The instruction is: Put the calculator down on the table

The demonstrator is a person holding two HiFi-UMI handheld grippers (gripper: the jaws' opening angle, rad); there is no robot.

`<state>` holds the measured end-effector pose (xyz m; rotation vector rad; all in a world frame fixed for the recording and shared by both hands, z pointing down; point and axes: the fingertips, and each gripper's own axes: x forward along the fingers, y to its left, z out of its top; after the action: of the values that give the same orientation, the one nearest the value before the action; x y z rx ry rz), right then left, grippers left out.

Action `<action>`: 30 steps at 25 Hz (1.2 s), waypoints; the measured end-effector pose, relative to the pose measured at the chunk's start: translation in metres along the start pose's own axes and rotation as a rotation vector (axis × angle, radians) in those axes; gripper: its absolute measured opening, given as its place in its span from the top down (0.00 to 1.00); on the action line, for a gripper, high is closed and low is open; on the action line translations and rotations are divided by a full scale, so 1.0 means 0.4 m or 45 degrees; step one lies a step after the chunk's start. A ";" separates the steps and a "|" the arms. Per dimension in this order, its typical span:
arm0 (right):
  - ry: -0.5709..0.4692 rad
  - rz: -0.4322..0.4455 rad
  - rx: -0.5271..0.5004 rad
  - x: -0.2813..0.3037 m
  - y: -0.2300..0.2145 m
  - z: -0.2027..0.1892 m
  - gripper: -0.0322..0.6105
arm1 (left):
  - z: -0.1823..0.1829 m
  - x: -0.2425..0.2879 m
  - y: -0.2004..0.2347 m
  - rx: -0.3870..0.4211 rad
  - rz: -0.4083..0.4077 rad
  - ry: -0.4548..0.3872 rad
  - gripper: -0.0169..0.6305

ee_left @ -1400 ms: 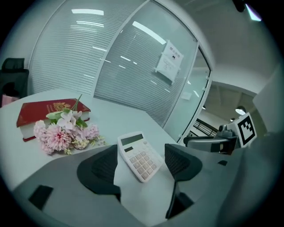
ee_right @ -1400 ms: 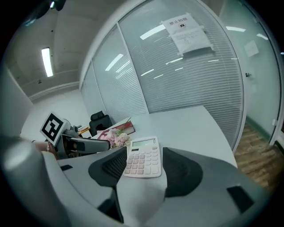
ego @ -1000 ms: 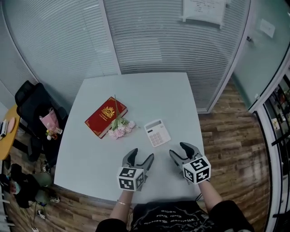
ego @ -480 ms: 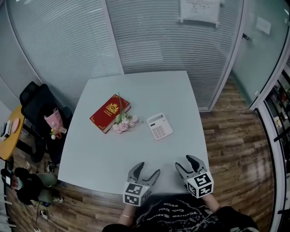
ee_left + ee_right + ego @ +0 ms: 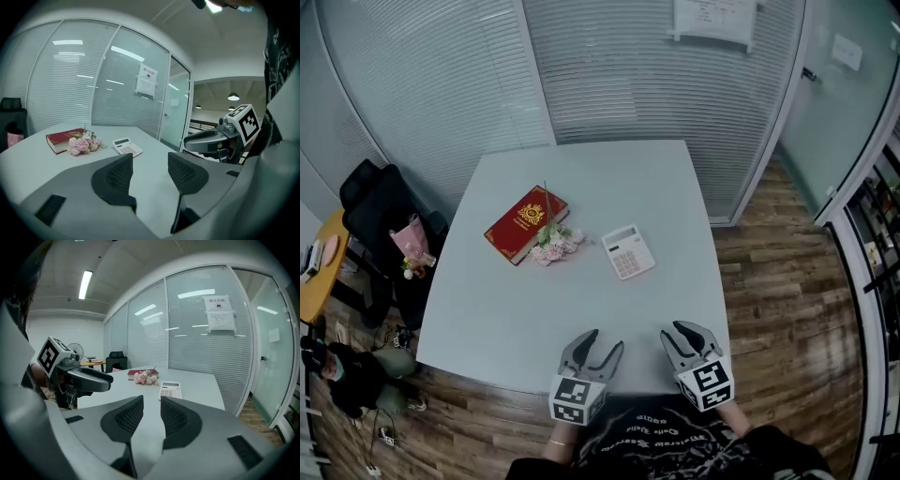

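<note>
- The calculator (image 5: 628, 251) lies flat on the table (image 5: 581, 173), just right of the flowers (image 5: 553, 246) and the red book (image 5: 525, 223), with nothing touching it.
- Both grippers have drawn back from it to the near table edge, close to the person's body, and are now well apart from it.
- The left gripper (image 5: 605, 340) is empty; its jaws have just been closing a little but are apart, with only bare tabletop between them.
- The right gripper (image 5: 675, 333) is empty too; its jaws have just been closing further, leaving a narrow gap.
- Judging by this, the calculator is already put down and released, and the task looks finished.
</note>
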<state>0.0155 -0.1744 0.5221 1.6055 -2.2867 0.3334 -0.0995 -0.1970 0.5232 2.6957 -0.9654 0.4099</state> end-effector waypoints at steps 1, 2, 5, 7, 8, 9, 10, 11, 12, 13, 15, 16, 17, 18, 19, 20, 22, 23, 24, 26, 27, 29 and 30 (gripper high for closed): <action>-0.013 0.008 -0.010 0.000 0.005 0.004 0.78 | 0.000 -0.001 -0.004 0.012 -0.004 -0.004 0.60; -0.022 0.016 -0.015 0.001 0.010 0.007 0.82 | -0.003 -0.001 -0.008 0.020 -0.011 -0.003 0.64; -0.037 0.026 -0.019 0.001 0.016 0.011 0.93 | -0.020 0.004 -0.020 0.001 -0.022 0.028 0.79; -0.047 0.025 -0.004 -0.002 0.019 0.014 0.94 | -0.035 0.008 -0.026 -0.017 -0.013 0.065 0.92; -0.054 0.021 0.009 -0.003 0.019 0.015 0.94 | -0.040 0.011 -0.033 -0.015 -0.019 0.075 0.93; -0.059 0.013 0.020 -0.004 0.018 0.016 0.94 | -0.042 0.013 -0.039 -0.010 -0.029 0.079 0.93; -0.064 0.004 0.026 -0.005 0.016 0.017 0.94 | -0.042 0.015 -0.042 -0.006 -0.038 0.079 0.94; -0.065 -0.007 0.024 -0.005 0.014 0.016 0.94 | -0.040 0.018 -0.043 -0.007 -0.044 0.075 0.94; -0.063 -0.016 0.013 -0.004 0.012 0.015 0.94 | -0.037 0.020 -0.041 -0.015 -0.048 0.069 0.94; -0.059 -0.022 -0.001 -0.003 0.011 0.013 0.94 | -0.034 0.020 -0.039 -0.027 -0.049 0.062 0.94; -0.048 -0.022 -0.021 -0.001 0.013 0.010 0.94 | -0.029 0.018 -0.035 -0.051 -0.047 0.048 0.94; -0.044 -0.018 -0.023 -0.002 0.015 0.009 0.94 | -0.027 0.016 -0.034 -0.059 -0.045 0.043 0.94; -0.041 -0.014 -0.023 -0.002 0.017 0.009 0.94 | -0.027 0.015 -0.034 -0.066 -0.044 0.041 0.94; -0.039 -0.010 -0.023 -0.001 0.019 0.008 0.94 | -0.028 0.014 -0.034 -0.071 -0.045 0.042 0.94; -0.037 -0.008 -0.027 0.000 0.021 0.006 0.94 | -0.029 0.014 -0.035 -0.074 -0.048 0.044 0.94; -0.035 -0.008 -0.032 0.001 0.022 0.004 0.94 | -0.031 0.014 -0.036 -0.075 -0.054 0.045 0.94; -0.031 -0.010 -0.041 0.005 0.026 0.001 0.94 | -0.030 0.016 -0.042 -0.066 -0.068 0.044 0.94; -0.030 -0.010 -0.043 0.006 0.028 -0.001 0.94 | -0.027 0.017 -0.046 -0.058 -0.076 0.040 0.94; -0.028 -0.010 -0.043 0.007 0.031 -0.003 0.94 | -0.026 0.018 -0.050 -0.049 -0.084 0.037 0.94; -0.028 -0.010 -0.041 0.008 0.033 -0.004 0.94 | -0.028 0.019 -0.054 -0.046 -0.091 0.036 0.94; -0.031 -0.011 -0.043 0.009 0.033 -0.001 0.94 | -0.029 0.019 -0.053 -0.050 -0.089 0.035 0.94; -0.034 -0.010 -0.049 0.009 0.032 0.005 0.94 | -0.029 0.019 -0.050 -0.056 -0.087 0.028 0.94; -0.034 -0.009 -0.051 0.009 0.032 0.007 0.94 | -0.028 0.019 -0.050 -0.057 -0.088 0.026 0.94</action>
<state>0.0021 -0.1743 0.5207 1.6075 -2.2920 0.2640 -0.0829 -0.1828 0.5337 2.6707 -0.8629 0.3970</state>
